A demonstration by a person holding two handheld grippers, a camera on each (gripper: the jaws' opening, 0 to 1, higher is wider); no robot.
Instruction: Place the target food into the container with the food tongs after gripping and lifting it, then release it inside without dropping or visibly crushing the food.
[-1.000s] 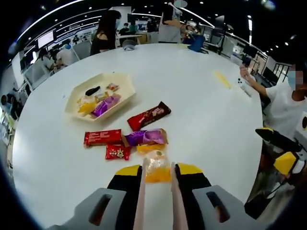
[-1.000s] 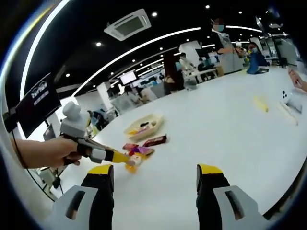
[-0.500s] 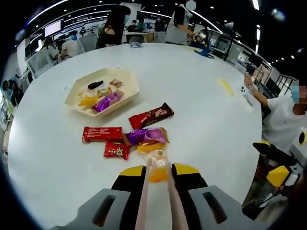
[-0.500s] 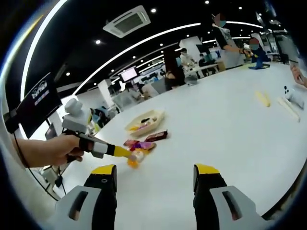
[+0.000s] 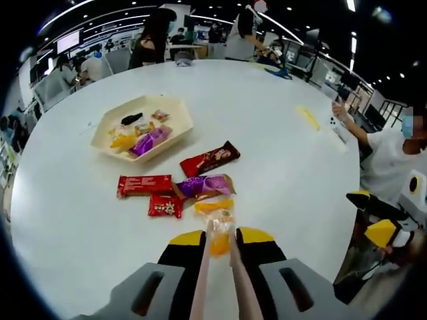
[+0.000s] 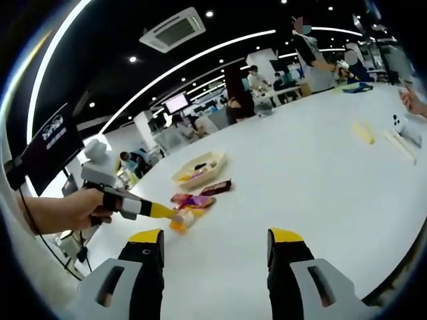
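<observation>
— What has changed?

— My left hand-held gripper (image 5: 219,235), squeezing the tongs (image 5: 203,287) shut on an orange snack (image 5: 219,233), has lifted it a little off the table (image 5: 280,153). I judge the grip secure, with carrying next.

— Where is the snack?

— Between the tong tips, just past the jaws, well short of the tray (image 5: 175,107). My right hand-held gripper (image 6: 215,241) hangs open, empty.

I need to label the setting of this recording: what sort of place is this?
Probably a large open-plan office or lab: a big white table, people at desks behind it, and a ceiling air-conditioning unit among strip lights.
</observation>
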